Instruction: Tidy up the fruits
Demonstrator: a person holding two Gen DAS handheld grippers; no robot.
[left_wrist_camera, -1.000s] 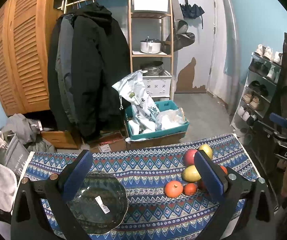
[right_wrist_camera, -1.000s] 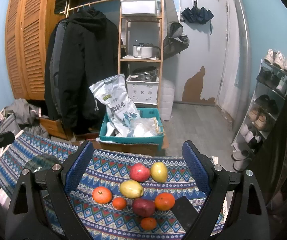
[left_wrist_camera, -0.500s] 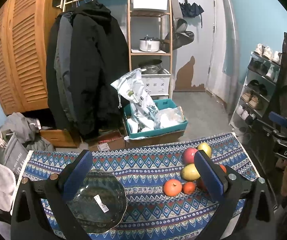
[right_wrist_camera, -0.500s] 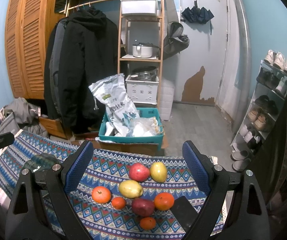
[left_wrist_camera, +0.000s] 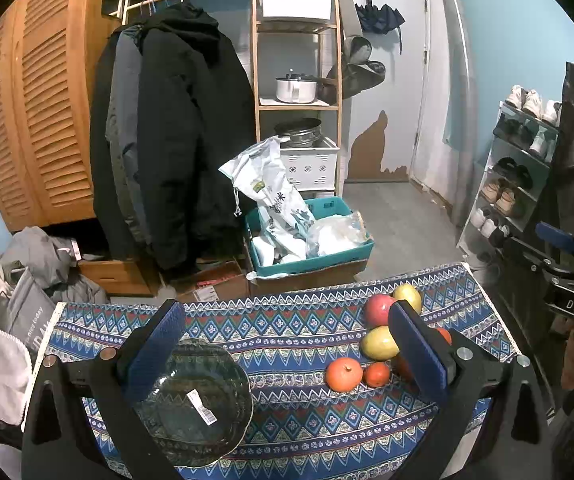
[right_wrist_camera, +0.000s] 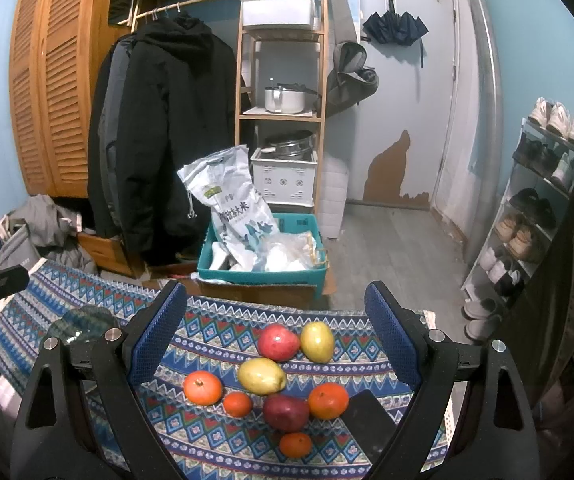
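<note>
Several fruits lie in a cluster on the patterned tablecloth (right_wrist_camera: 215, 332): a red apple (right_wrist_camera: 278, 342), two yellow mangoes (right_wrist_camera: 317, 341) (right_wrist_camera: 262, 376), a dark red fruit (right_wrist_camera: 286, 412) and several oranges (right_wrist_camera: 202, 388). A dark glass bowl (left_wrist_camera: 197, 402) sits at the table's left; its edge shows in the right wrist view (right_wrist_camera: 83, 322). My left gripper (left_wrist_camera: 287, 344) is open and empty, above the table between bowl and fruit. My right gripper (right_wrist_camera: 275, 324) is open and empty, hovering over the fruit cluster.
A black flat object (right_wrist_camera: 369, 420) lies right of the fruit. Beyond the table stand a teal crate with bags (right_wrist_camera: 263, 256), a coat rack (right_wrist_camera: 159, 140), wooden shelves (right_wrist_camera: 283, 80) and a shoe rack (right_wrist_camera: 535, 208). Clothes are piled at left (left_wrist_camera: 15, 288).
Both grippers stay open. The views shifted only slightly; the left gripper drifted a little, and the fruit and bowl have not moved.
</note>
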